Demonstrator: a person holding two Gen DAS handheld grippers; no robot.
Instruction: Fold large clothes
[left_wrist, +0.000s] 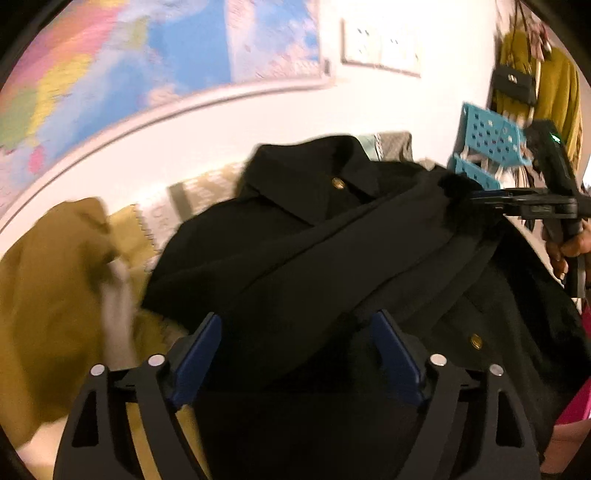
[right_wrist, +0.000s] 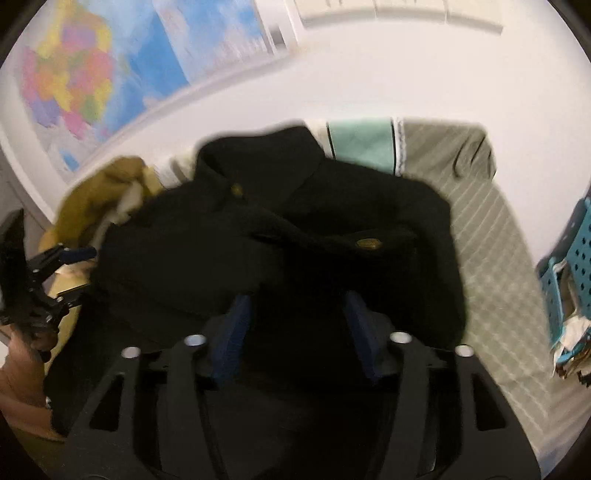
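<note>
Left claw (left_wrist: 295, 332) spread over black coat (left_wrist: 332, 236), gripping nothing. Right claw (right_wrist: 295, 314) likewise parted, empty. Only left view catches hanging mustard garment (left_wrist: 554, 85).

No legible text, label, brand or number anywhere; print on the colourful wall map (left_wrist: 110, 66) too blurred

Both views motion-blurred. Coat (left_wrist: 332, 258) hem cut off at 6 o'clock behind the left gripper (left_wrist: 295, 350) body; folds unreadable in the right-wrist view, all black. Map (left_wrist: 129, 55) smeared, cut off at 10 o'clock. Crate (right_wrist: 576, 258) cut off at 3 o'clock, contents unclear. Mustard garment (left_wrist: 55, 295) partly under coat.
</note>
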